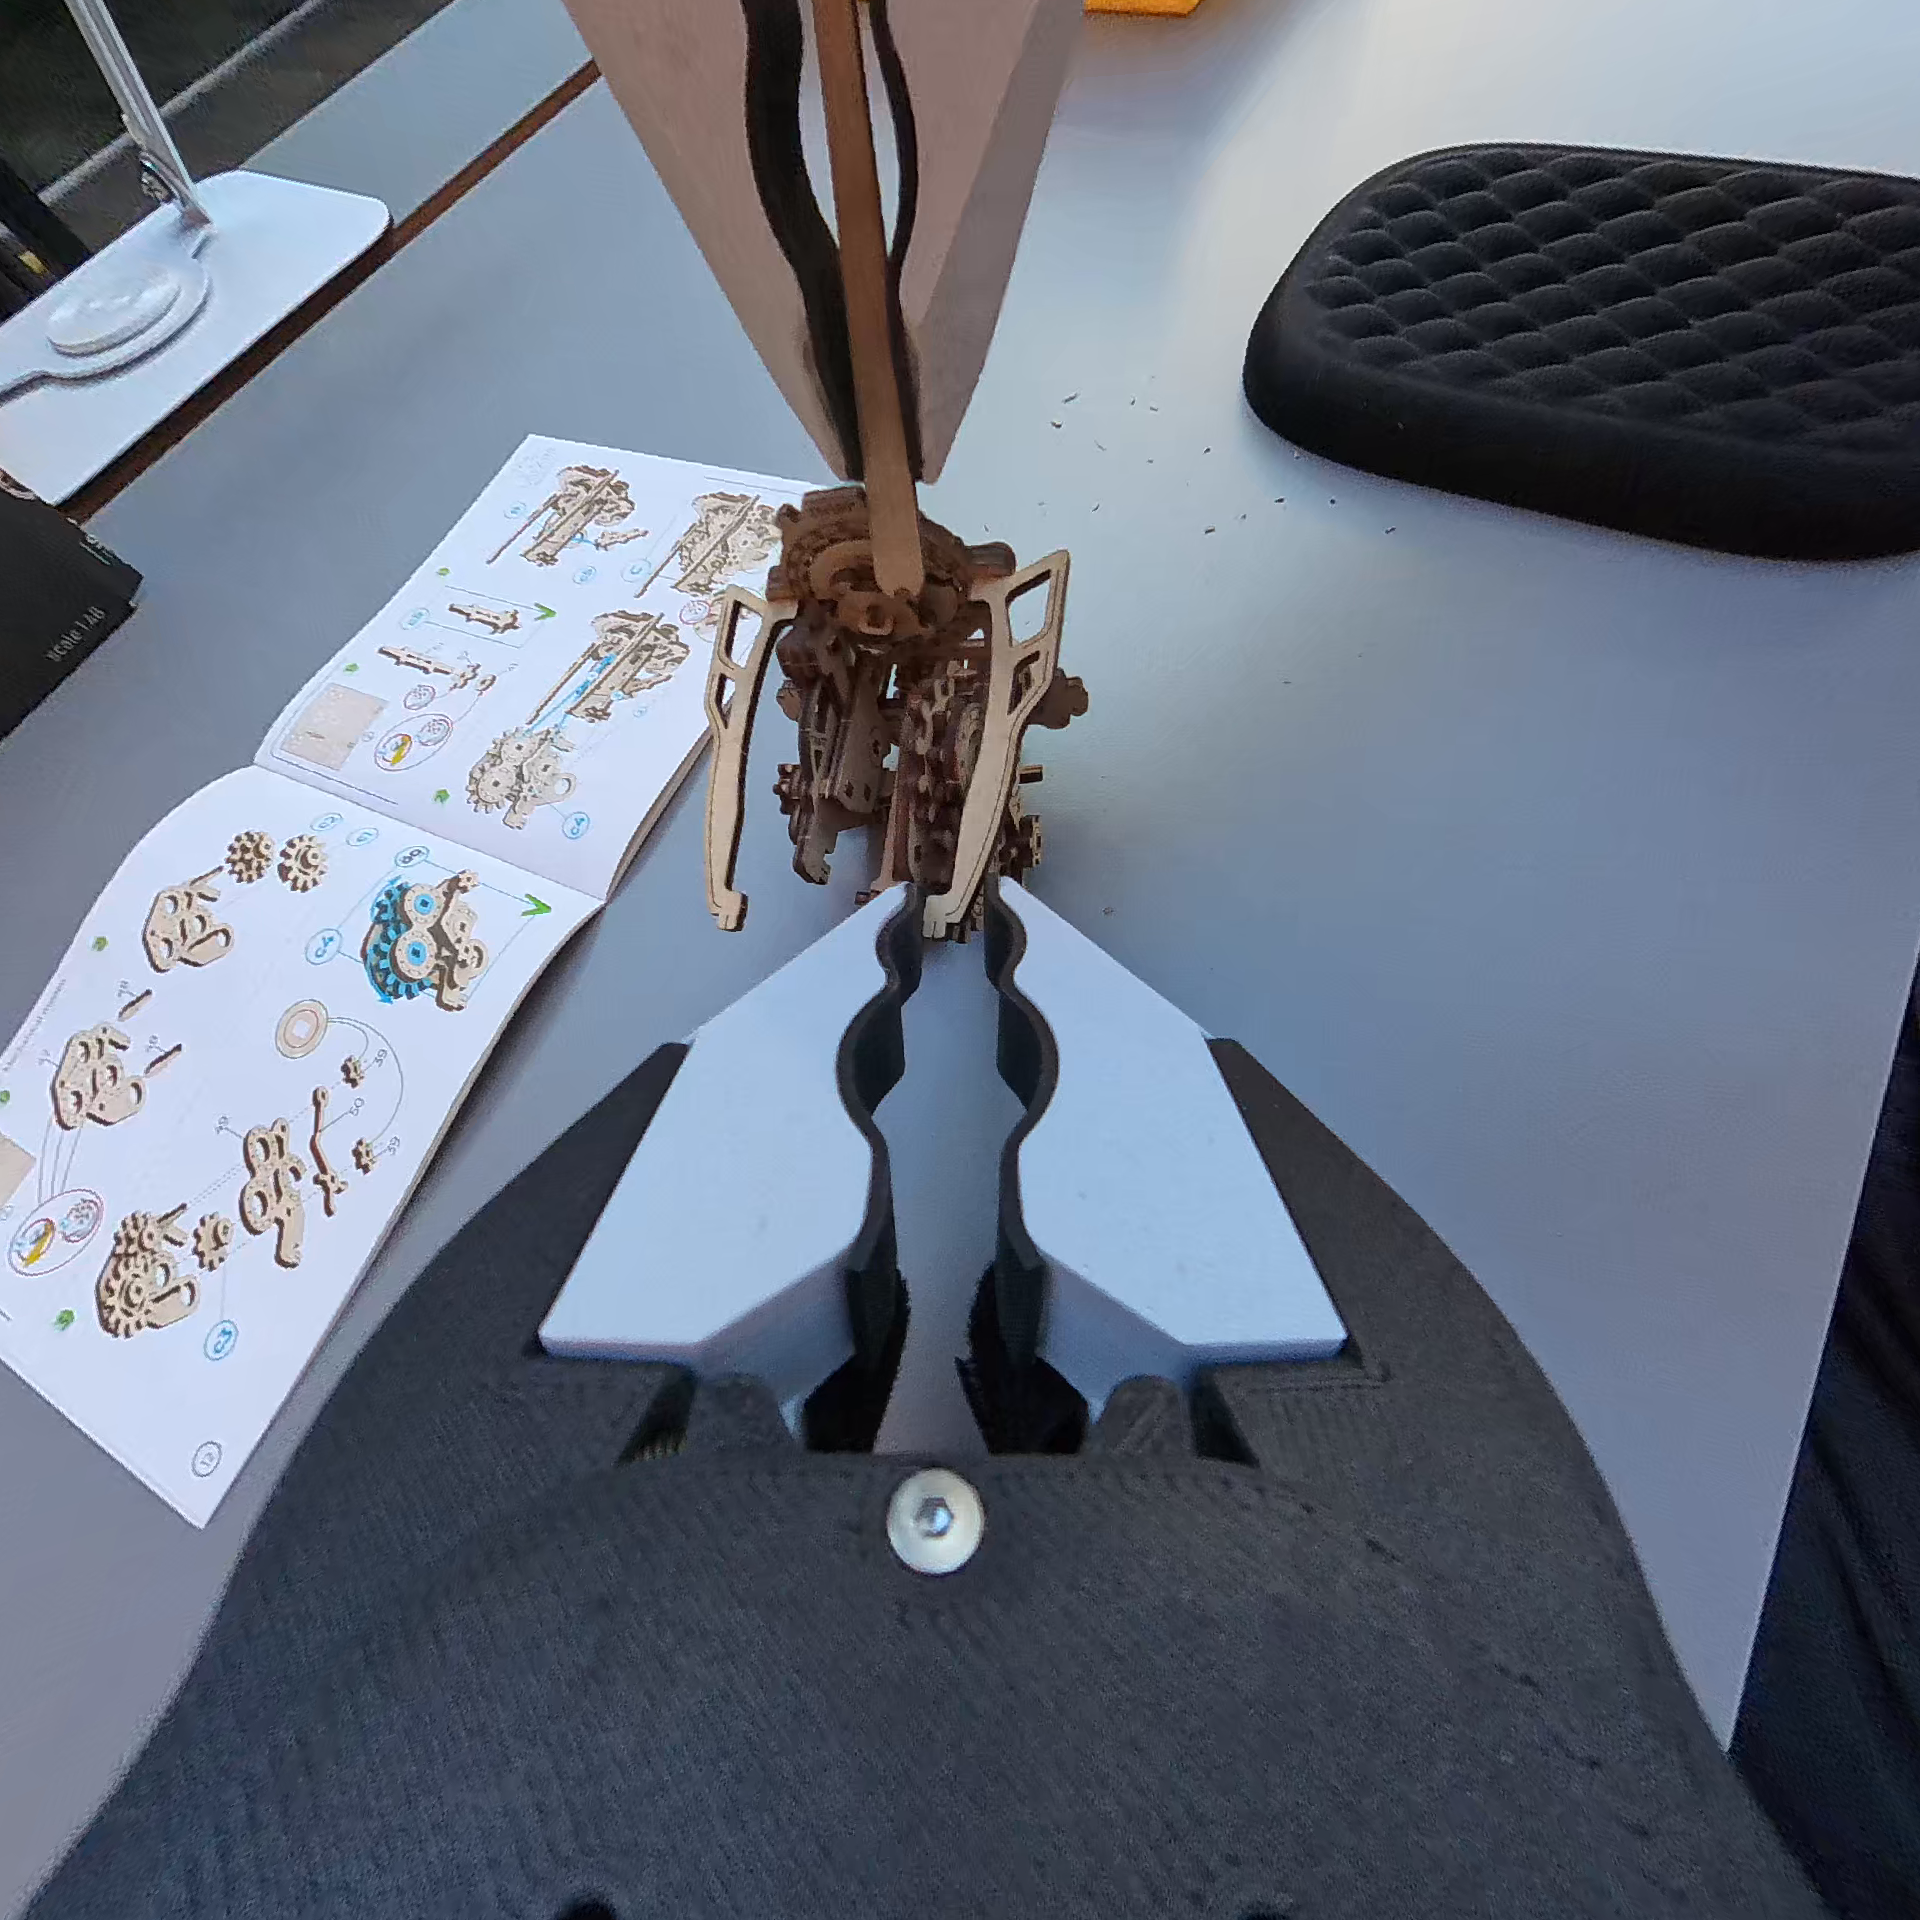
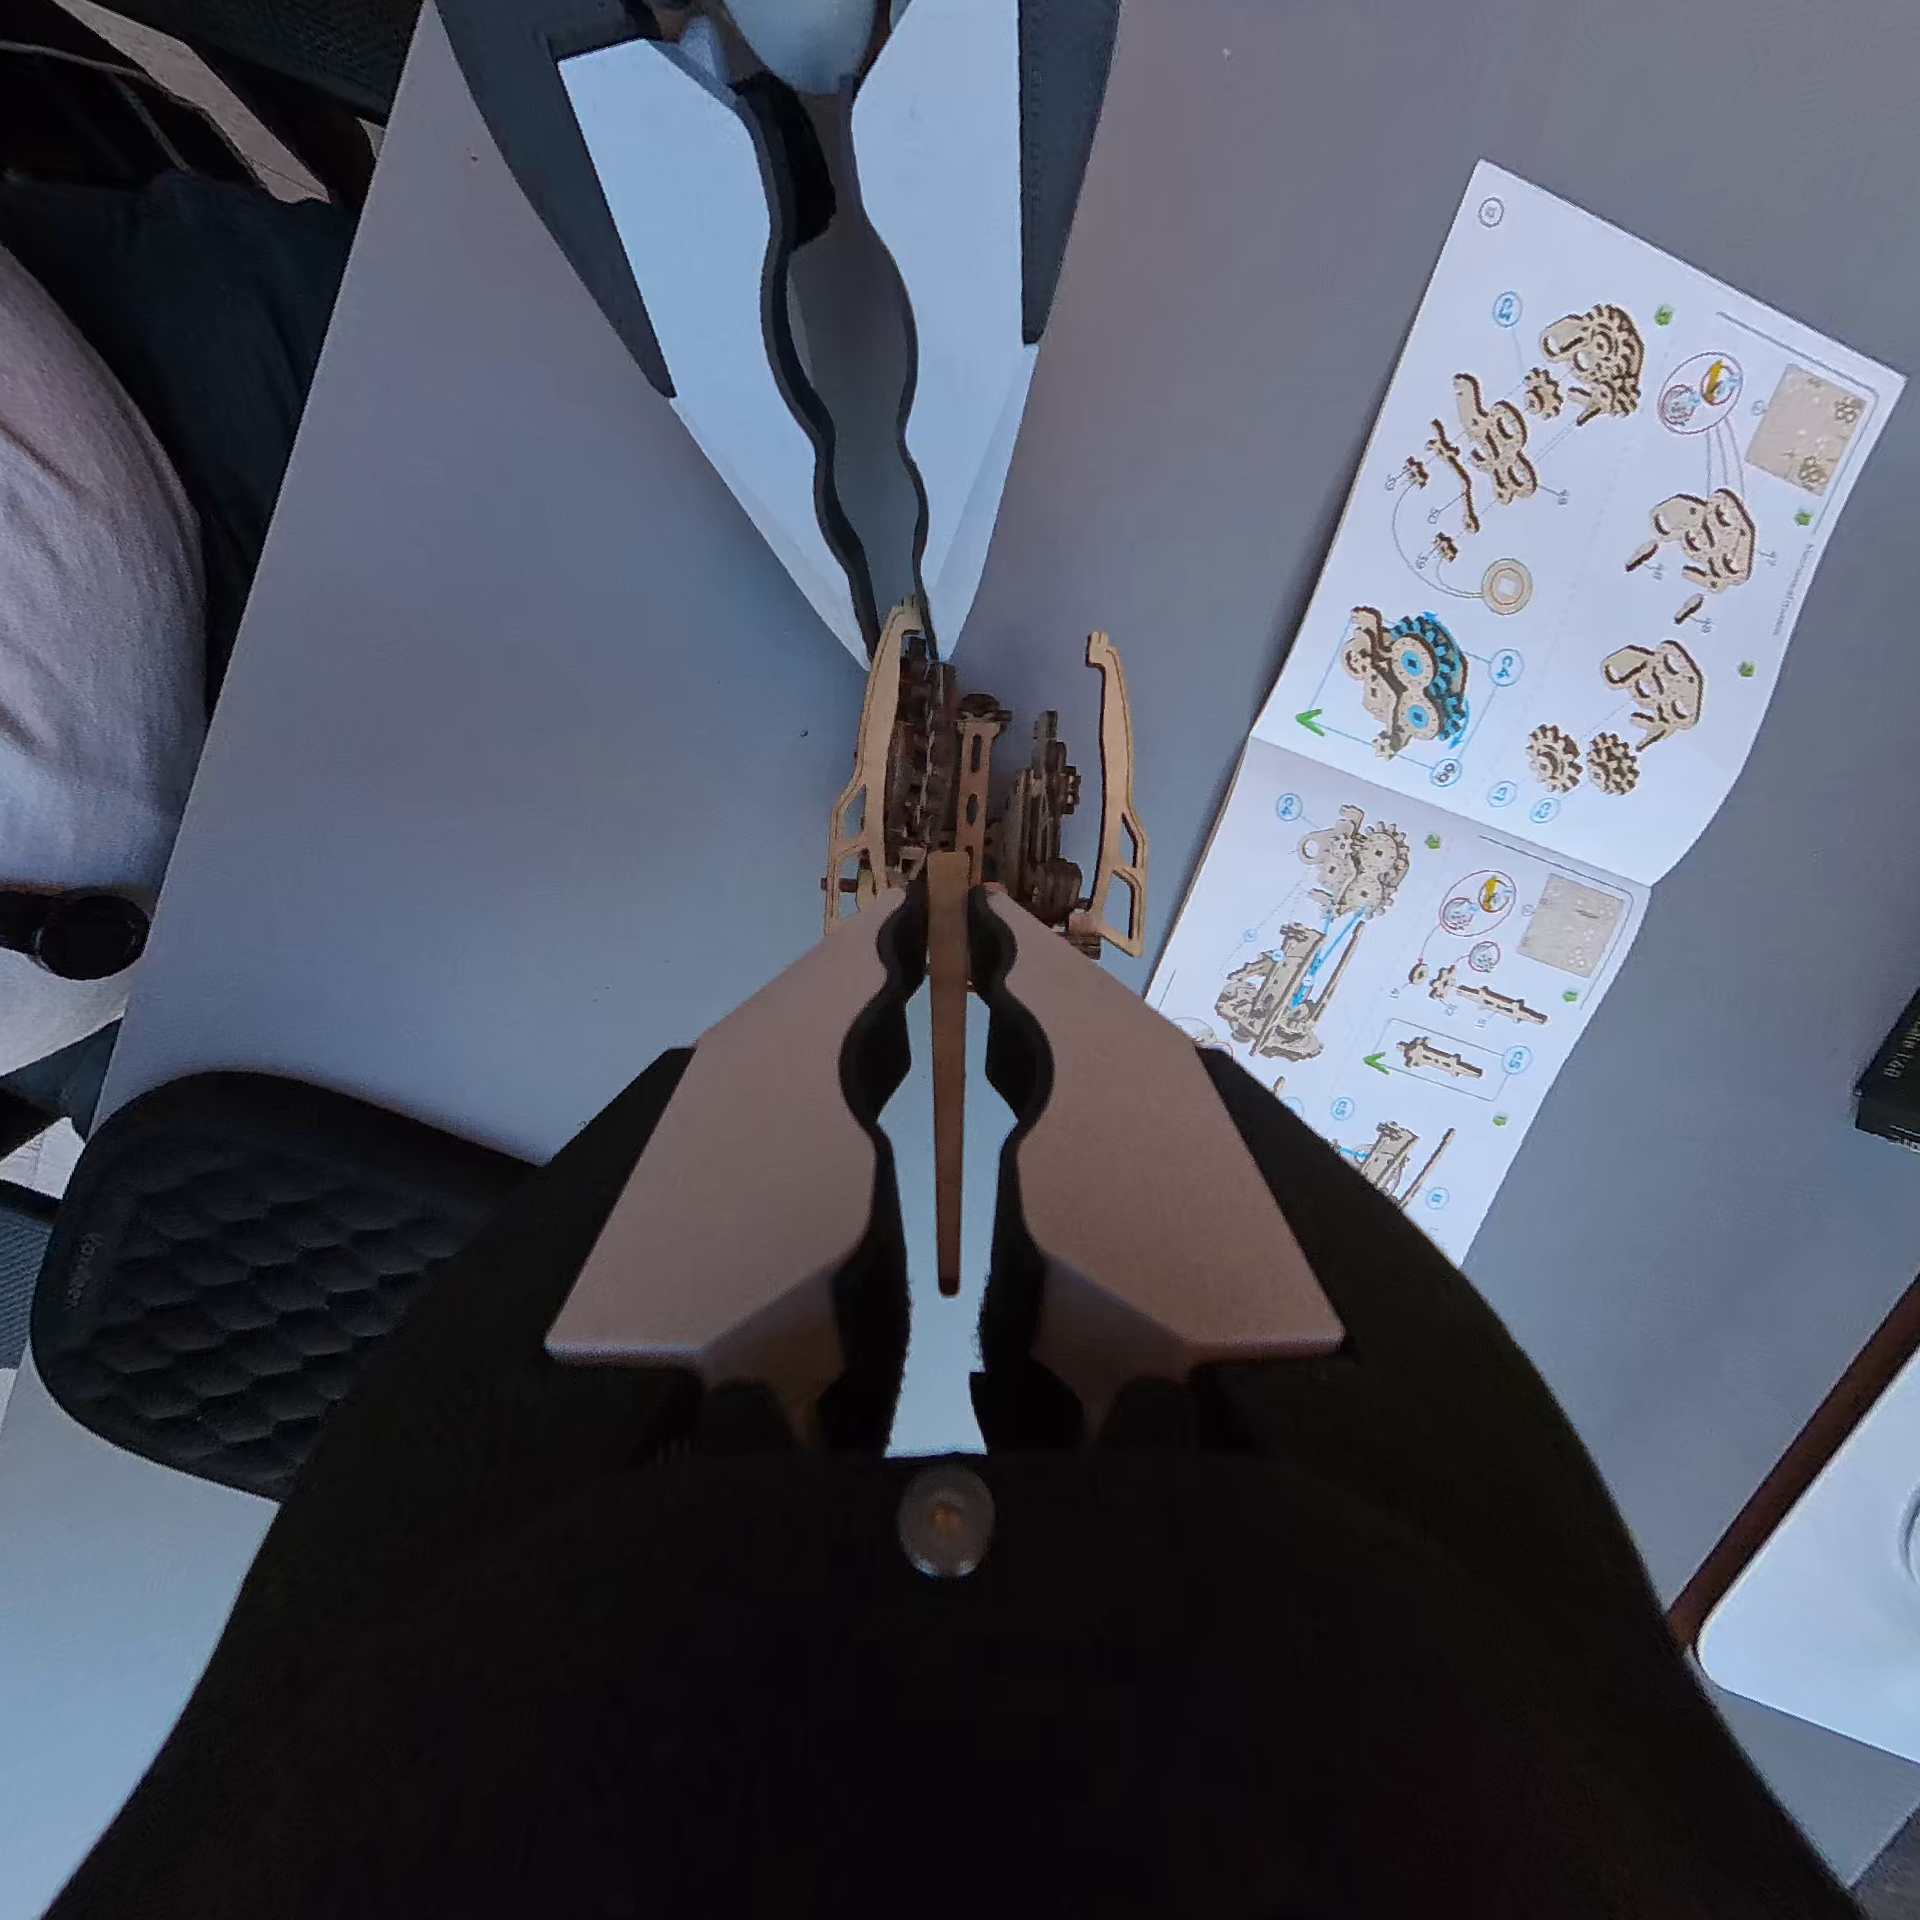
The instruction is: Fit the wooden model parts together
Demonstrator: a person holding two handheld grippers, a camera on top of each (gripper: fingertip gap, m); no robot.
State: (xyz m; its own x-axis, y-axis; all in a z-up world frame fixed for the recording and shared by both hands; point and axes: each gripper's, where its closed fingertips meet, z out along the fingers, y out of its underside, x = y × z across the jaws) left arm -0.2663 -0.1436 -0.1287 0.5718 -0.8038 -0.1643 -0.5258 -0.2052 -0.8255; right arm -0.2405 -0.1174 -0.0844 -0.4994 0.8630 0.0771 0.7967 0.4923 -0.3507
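A wooden gear model (image 1: 894, 717) with two pale curved side frames stands on the grey table; it also shows in the right wrist view (image 2: 977, 810). My left gripper (image 1: 954, 914) is shut on the lower end of the model's right side frame. My right gripper (image 2: 945, 914) is shut on a thin wooden stick (image 2: 945, 1070). In the left wrist view the stick (image 1: 868, 312) comes down from above, and its tip rests in the top of the model. The right gripper (image 1: 883, 468) hangs just above the model there.
An open instruction booklet (image 1: 343, 935) lies left of the model; it also shows in the right wrist view (image 2: 1558, 675). A black quilted cushion (image 1: 1610, 343) sits at the right. A white stand base (image 1: 187, 281) is at far left. The table's edge (image 1: 1818, 1247) runs close on the right. The tips of one gripper are about 7 cm away from the tips of the other.
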